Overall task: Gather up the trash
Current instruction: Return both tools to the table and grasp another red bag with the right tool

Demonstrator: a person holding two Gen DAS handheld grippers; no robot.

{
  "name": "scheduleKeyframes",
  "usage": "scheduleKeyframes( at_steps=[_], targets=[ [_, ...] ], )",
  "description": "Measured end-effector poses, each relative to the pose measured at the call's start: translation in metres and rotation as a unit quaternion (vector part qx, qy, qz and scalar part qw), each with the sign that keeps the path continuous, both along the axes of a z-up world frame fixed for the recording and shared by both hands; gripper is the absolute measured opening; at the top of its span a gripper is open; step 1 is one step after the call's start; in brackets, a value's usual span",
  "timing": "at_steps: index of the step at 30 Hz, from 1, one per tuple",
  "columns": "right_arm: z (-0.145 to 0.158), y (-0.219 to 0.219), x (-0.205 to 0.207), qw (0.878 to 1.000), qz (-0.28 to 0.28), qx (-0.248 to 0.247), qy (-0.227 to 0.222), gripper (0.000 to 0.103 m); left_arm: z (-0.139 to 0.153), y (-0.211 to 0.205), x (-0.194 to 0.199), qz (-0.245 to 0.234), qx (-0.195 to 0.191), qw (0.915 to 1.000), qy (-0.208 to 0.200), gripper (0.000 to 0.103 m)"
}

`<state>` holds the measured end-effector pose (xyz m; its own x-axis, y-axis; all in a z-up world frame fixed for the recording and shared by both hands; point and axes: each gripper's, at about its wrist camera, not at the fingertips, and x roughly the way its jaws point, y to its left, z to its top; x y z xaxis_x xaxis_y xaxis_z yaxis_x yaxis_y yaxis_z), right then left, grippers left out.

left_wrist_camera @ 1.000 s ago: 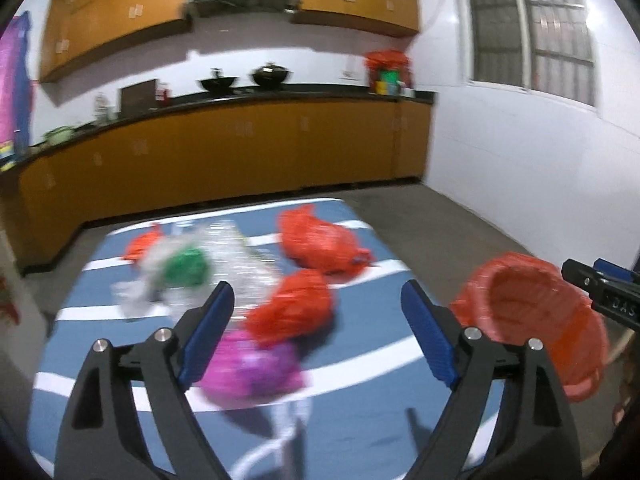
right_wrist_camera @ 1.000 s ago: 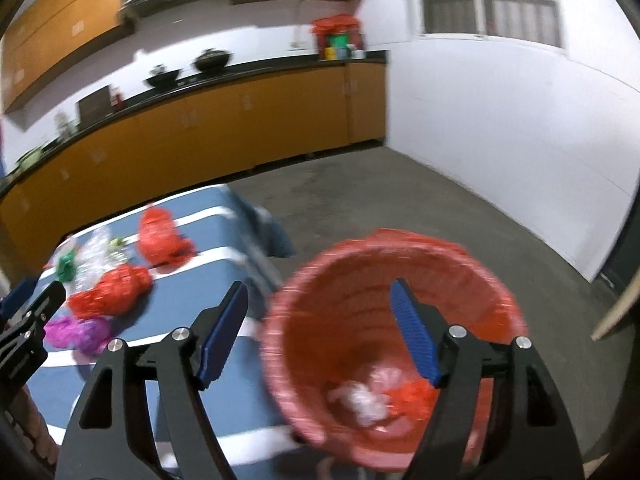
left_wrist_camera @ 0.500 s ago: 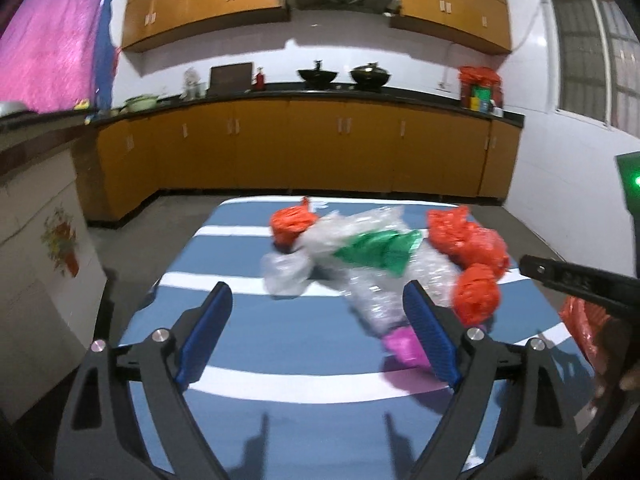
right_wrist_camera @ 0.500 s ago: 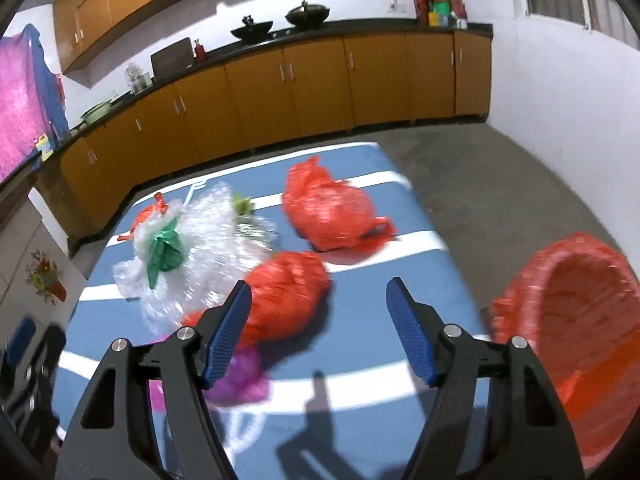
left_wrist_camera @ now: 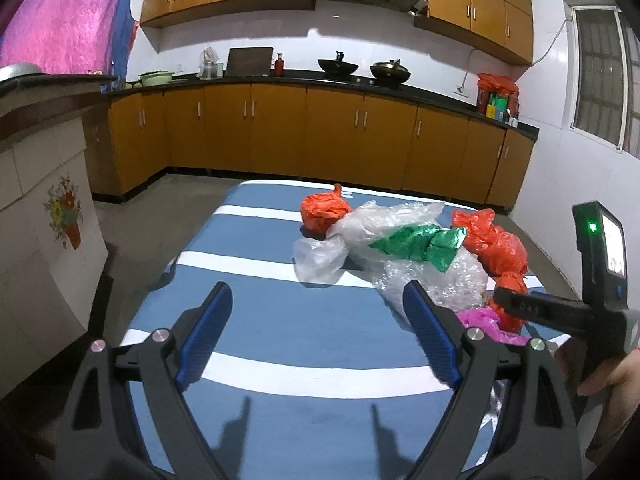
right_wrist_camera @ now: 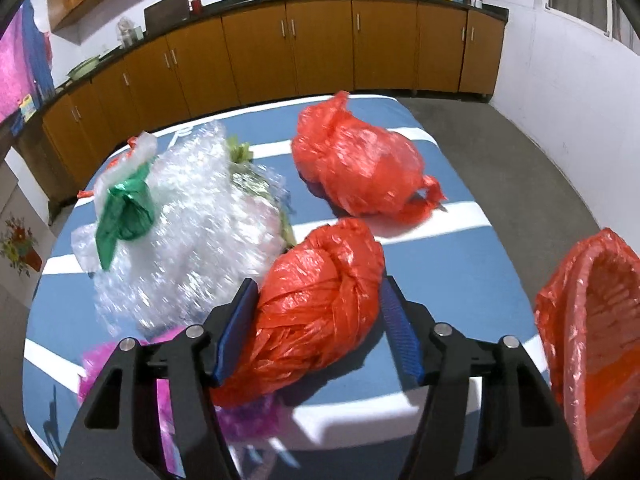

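Swung away from the red-lined basket point(right_wrist_camera: 592, 344) over the past second, the right claw point(right_wrist_camera: 320, 332) has dropped onto the trash pile and now straddles a twisted red plastic bag point(right_wrist_camera: 316, 304); the left claw point(left_wrist_camera: 316, 336) has turned from the pile toward bare striped tabletop point(left_wrist_camera: 280, 320). The right claw's blue pads point(right_wrist_camera: 236, 332) stand on either side of the bag, the left pad touching or nearly touching it, a sliver of gap at the right pad: narrowed around the bag but apparently not yet pinching it. The left claw is spread wide and holds nothing. Ahead and to the left of the right claw lies a heap of bubble wrap point(right_wrist_camera: 188, 232) with a green wrapper point(right_wrist_camera: 128, 208) on it; a larger red bag point(right_wrist_camera: 356, 164) sits straight ahead, beyond the straddled one; a crumpled pink bag point(right_wrist_camera: 168, 380) lies under the claw's left arm. The basket waits off the tabletop's edge, to the claw's right. The step in hand looks to be the grasp of this bag. The next move would call for closing firmly on the soft, slippery plastic, lifting clear of the pink bag beneath, then carrying rightward over the basket's rim before release.
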<state>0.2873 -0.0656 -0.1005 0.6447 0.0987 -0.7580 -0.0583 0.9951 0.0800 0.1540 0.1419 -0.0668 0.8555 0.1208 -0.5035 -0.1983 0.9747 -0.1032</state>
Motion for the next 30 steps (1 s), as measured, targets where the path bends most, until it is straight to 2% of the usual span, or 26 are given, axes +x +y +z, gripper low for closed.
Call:
scheduleKeyframes(
  at_steps=[7,9,13,18,23,30],
  targets=[
    [-0.011,-0.024,-0.011,1.000,-0.013,0.004,0.026,0.062,0.000,-0.026,0.008,-0.036,0.002,0.9994,0.002,0.086],
    [-0.017,-0.028,-0.012,0.999,-0.016,0.003,0.034,0.053,0.001,-0.033,0.010,-0.044,0.005,0.9990,0.001,0.086],
    [-0.017,-0.040,-0.021,0.999,-0.016,0.016,0.026,0.048,0.001,-0.048,0.015,-0.064,0.013,0.9978,0.001,0.086],
    [-0.009,-0.059,-0.040,1.000,-0.024,0.012,0.014,0.048,-0.003,-0.063,0.024,-0.091,0.011,0.9957,0.012,0.086],
    [-0.001,-0.074,-0.052,0.999,-0.035,0.026,0.006,0.048,-0.010,-0.089,0.038,-0.132,0.012,0.9907,0.031,0.086],
    [0.006,-0.093,-0.065,0.998,-0.036,0.047,0.004,0.048,-0.032,-0.119,0.062,-0.156,0.024,0.9843,0.079,0.085]
  ],
)
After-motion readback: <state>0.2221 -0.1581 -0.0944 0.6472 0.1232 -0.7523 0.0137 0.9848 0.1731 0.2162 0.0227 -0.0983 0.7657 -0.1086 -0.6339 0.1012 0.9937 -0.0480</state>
